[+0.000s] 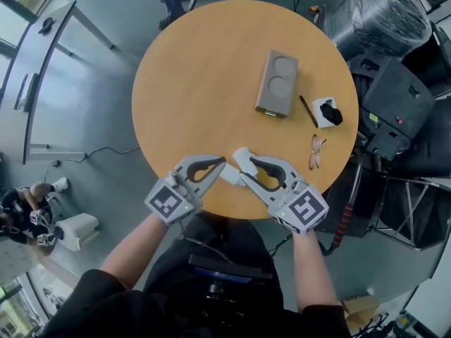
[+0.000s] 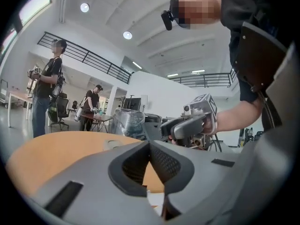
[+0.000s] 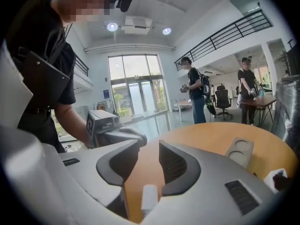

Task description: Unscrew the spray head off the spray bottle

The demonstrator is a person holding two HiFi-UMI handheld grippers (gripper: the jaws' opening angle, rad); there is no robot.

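A small white spray bottle (image 1: pixel 240 158) sits over the near edge of the round wooden table (image 1: pixel 204 76), between my two grippers. In the head view my left gripper (image 1: pixel 223 167) comes at it from the left, its jaws closed together tip to tip. A white part (image 2: pixel 155 203) shows low behind those shut tips. My right gripper (image 1: pixel 247 170) comes from the right with its jaws apart. In the right gripper view a white cylindrical part (image 3: pixel 149 198) stands deep between them, with a gap on its left side. The two grippers (image 3: pixel 149 144) (image 2: pixel 150 144) face each other closely.
A grey block with two round recesses (image 1: pixel 276 84) lies mid-table, with a dark pen (image 1: pixel 308 111), a white-and-black item (image 1: pixel 328 113) and glasses (image 1: pixel 316 151) to its right. Black equipment (image 1: pixel 394 97) crowds the right side. Several people stand at desks in the background (image 3: pixel 194 95).
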